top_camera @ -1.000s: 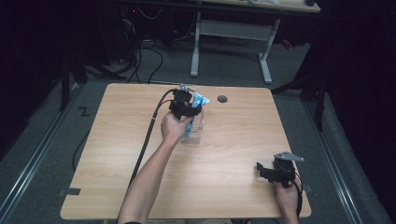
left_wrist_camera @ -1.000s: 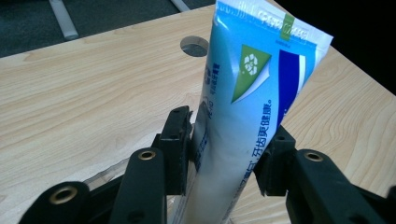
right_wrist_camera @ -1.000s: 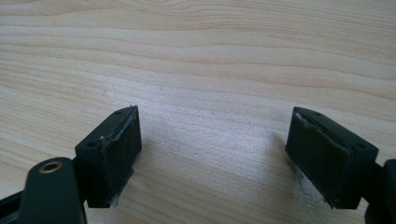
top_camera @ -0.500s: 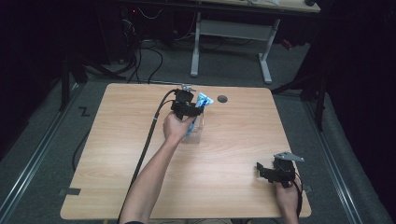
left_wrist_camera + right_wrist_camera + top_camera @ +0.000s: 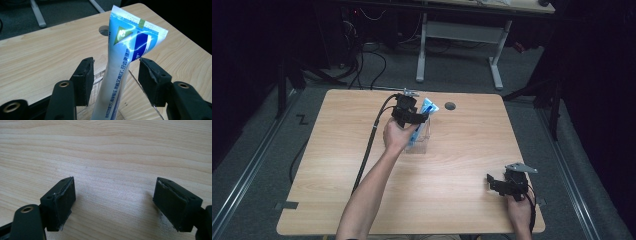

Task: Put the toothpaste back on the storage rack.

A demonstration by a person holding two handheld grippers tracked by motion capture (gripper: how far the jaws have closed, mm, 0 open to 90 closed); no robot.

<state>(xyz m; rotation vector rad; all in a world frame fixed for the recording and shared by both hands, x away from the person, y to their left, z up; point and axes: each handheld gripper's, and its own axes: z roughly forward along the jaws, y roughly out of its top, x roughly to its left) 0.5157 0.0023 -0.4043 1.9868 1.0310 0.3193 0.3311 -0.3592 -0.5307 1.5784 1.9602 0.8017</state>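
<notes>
The toothpaste tube (image 5: 125, 67) stands tilted in the clear cup (image 5: 421, 136) at the middle of the table (image 5: 337, 150), its crimped end up and leaning toward the cable hole (image 5: 450, 106). Your left gripper (image 5: 419, 119) has just been opening its jaws: in the left gripper view both pads (image 5: 86, 77) now stand off the tube, with a gap on either side, though the tube is between them. A second ago the same gripper sat at the cup with the tube in it and the jaws much closer together; since then your hand has barely shifted, so what has changed is the grip, not the place.

That reads as a release: the tube seems to be delivered into the cup and resting on its rim by its own weight. Lift the gripper straight up, or the pads may catch the crimp and tip the cup.

Your right gripper (image 5: 113, 202) rests near the table's near right corner, jaws wide apart with nothing between them, just bare wood beneath.
</notes>
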